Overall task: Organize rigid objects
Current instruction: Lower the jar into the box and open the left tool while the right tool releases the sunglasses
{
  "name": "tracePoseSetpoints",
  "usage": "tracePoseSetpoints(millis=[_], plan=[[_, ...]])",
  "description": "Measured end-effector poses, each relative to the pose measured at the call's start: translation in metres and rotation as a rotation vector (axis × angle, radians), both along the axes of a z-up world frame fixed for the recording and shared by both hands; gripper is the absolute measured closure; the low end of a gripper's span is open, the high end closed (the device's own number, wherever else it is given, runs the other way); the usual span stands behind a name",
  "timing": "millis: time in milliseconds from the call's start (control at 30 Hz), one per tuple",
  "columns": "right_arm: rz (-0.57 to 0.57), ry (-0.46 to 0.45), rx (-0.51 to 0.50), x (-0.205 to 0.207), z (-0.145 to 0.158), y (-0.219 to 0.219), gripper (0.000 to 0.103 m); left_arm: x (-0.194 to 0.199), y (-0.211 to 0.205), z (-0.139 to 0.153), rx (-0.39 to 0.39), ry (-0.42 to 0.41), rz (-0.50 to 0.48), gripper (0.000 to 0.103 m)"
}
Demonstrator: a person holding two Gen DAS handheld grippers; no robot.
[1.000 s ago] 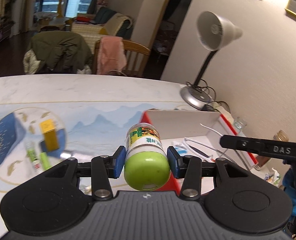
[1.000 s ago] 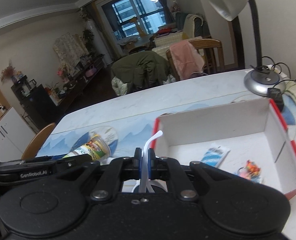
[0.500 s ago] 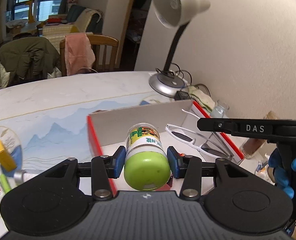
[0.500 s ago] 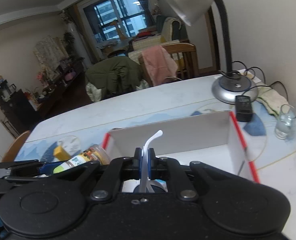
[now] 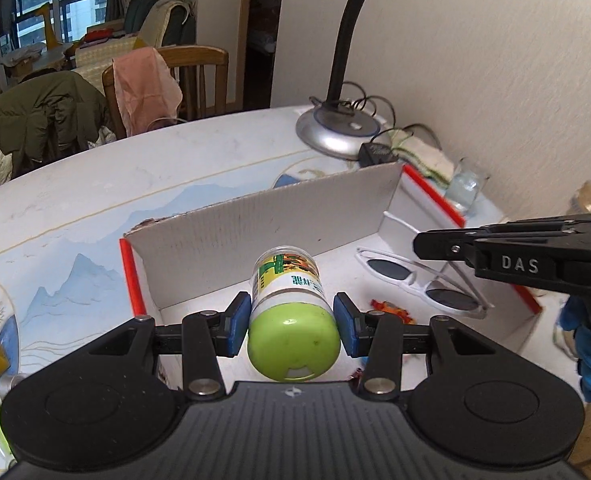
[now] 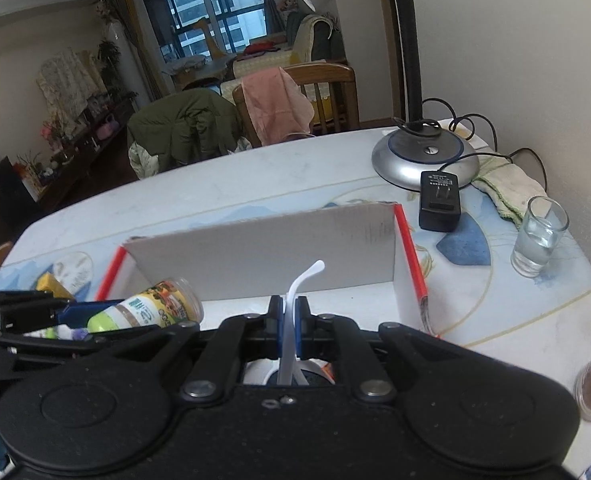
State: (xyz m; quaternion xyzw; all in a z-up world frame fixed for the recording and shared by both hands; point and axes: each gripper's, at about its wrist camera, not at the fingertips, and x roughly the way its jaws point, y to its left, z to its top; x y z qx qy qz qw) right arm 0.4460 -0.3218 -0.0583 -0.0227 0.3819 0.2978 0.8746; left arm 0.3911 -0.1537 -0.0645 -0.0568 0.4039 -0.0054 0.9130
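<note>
One bottle point(image 5: 291, 312) with a green cap, squeezed between the blue pads point(image 5: 237, 330) of the left gripper point(image 5: 293, 330), hanging over one white box point(image 5: 263, 240) with red edges. One pair of white sunglasses point(image 5: 419, 284), pinched by one arm in the tightly closed right gripper point(image 6: 291, 330), lenses low inside the same box. One lamp point(image 6: 425, 156), one black plug point(image 6: 439, 200), one glass point(image 6: 539, 236) and one cloth point(image 6: 507, 184) on the table point(image 6: 223, 184) near the box.

Green-capped bottle point(image 5: 293, 320); white sunglasses point(image 5: 419, 282) (dark lenses); red-edged box point(image 5: 255, 232).
</note>
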Motion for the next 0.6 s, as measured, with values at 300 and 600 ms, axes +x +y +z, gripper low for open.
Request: tracePoseSetpoints(millis=[300, 600], plan=[[0.037, 0.019, -0.047, 0.008, -0.022, 0.005, 0.098, 0.029, -0.001, -0.025, 0.074, 0.076, 0.029, 0.058], [0.105, 0.057, -0.126, 0.000, -0.036, 0.015, 0.098, 0.038, 0.000, -0.038, 0.085, 0.143, 0.048, 0.058]])
